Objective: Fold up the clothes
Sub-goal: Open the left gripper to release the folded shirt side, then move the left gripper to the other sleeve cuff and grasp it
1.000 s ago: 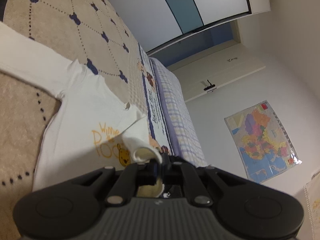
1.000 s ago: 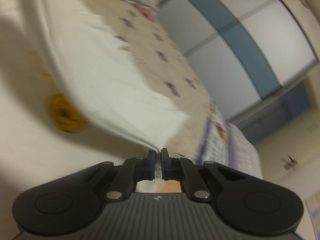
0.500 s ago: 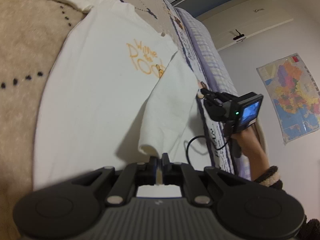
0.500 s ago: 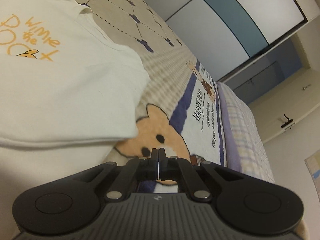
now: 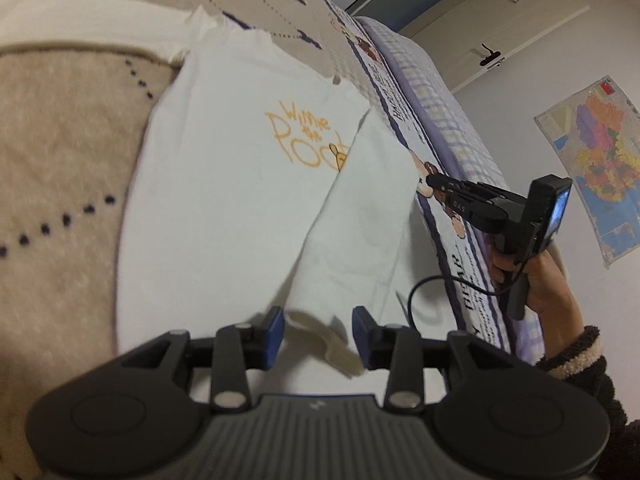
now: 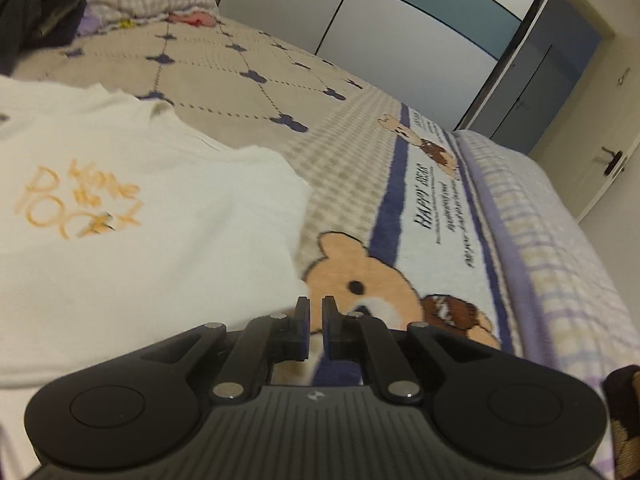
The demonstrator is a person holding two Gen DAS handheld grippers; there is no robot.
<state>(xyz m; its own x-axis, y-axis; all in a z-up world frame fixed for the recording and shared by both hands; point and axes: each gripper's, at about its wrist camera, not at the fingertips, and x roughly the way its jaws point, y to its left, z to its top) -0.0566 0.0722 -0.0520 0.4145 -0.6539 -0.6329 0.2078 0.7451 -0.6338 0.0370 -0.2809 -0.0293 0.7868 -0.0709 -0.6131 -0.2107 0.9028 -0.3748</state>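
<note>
- The white shirt [image 5: 224, 200] lies flat on the bed blanket [image 5: 60, 152], its orange lettering [image 5: 304, 136] facing up; in the left wrist view it fills the middle of the picture.
- One sleeve [image 5: 360, 232] is folded inward over the body of the shirt, running from about 1 o'clock of the lettering down toward 6 o'clock, where its cuff [image 5: 320, 332] ends.
- The left gripper [image 5: 318, 334] has just been opening: its jaws stand moderately apart with the cuff lying between them, the blue pads not pressing on it.
- The right gripper [image 5: 430, 180], seen at 3 o'clock of the shirt in the left view, hovers just beside the folded sleeve's edge; its jaws are nearly closed with only a thin slit and nothing between them [image 6: 315, 328].
- A hand [image 5: 540, 280] in a dark fleecy sleeve [image 5: 580, 356] holds that gripper.
- Under the right gripper is the blanket's bear picture [image 6: 360, 284].
- At 2 o'clock on the wall hangs a coloured map [image 5: 592, 160]; at 12 o'clock stand wardrobe doors [image 6: 400, 20].
</note>
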